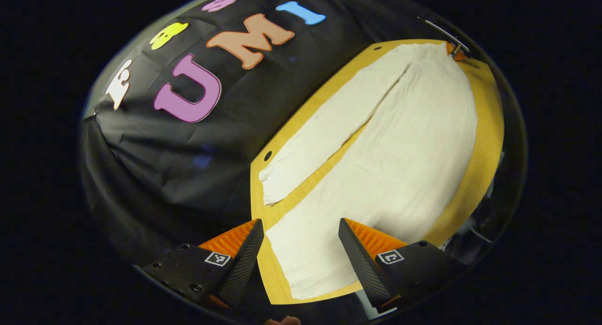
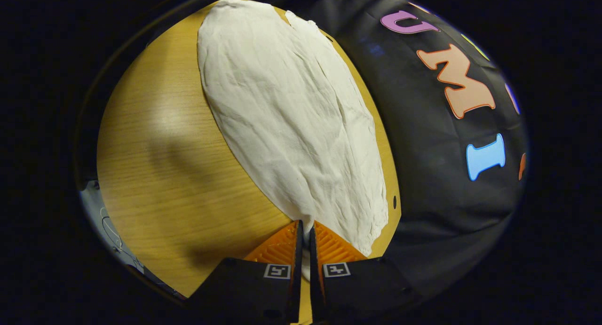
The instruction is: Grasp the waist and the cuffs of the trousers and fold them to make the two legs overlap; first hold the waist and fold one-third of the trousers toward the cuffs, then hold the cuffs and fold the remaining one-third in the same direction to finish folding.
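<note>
Pinching trousers (image 2: 291,127) waist edge — right gripper (image 2: 304,235) clenched | left gripper (image 1: 301,242) released over cuff

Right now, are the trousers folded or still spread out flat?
Spread flat: the trousers lie full length on the wooden table, both legs apart with table showing between them.

Both views are sharp but strongly bowed at the edges; a soft glare patch and broad shadow lie on the surface (image 2: 160,141).
</note>
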A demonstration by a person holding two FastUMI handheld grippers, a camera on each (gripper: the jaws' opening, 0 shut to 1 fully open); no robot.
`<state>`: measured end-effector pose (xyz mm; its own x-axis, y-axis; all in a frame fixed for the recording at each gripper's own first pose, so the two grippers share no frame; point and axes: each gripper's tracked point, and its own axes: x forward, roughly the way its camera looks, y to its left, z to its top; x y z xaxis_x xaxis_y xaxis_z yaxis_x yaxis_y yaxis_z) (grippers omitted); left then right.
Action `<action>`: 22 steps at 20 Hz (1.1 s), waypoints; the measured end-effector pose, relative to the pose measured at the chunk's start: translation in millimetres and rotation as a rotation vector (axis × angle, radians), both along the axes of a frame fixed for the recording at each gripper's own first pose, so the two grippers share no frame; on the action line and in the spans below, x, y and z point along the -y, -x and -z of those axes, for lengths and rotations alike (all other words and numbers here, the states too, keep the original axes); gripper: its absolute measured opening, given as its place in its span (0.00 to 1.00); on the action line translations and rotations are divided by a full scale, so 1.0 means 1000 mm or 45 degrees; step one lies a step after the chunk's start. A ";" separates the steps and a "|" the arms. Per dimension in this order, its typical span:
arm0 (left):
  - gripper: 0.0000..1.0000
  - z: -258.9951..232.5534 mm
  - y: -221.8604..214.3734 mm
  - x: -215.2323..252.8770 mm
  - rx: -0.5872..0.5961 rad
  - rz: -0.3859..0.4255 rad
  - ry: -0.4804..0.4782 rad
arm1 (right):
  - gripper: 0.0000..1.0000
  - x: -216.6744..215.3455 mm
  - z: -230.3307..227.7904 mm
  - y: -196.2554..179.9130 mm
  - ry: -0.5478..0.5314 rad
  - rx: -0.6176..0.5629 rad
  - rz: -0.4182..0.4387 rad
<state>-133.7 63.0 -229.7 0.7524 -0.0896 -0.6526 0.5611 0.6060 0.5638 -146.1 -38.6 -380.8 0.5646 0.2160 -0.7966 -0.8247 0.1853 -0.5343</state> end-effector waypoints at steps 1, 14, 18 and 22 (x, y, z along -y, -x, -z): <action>0.96 0.005 0.013 -0.002 -0.029 0.035 -0.027 | 0.11 0.001 0.001 0.000 0.001 0.002 -0.004; 0.97 0.063 0.078 -0.035 -0.356 0.187 -0.239 | 0.11 0.000 -0.001 -0.001 -0.006 0.032 0.004; 0.93 0.072 0.068 -0.032 -0.362 0.254 -0.296 | 0.11 0.000 -0.001 -0.003 -0.005 0.042 0.002; 0.87 0.077 0.051 -0.027 -0.325 0.370 -0.391 | 0.11 -0.001 -0.001 -0.003 -0.005 0.057 0.011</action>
<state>-185.1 89.5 -306.6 0.5374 -0.0467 -0.8421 0.8259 0.2313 0.5142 -142.9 -38.0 -380.1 0.6017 0.2137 -0.7696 -0.7982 0.1946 -0.5701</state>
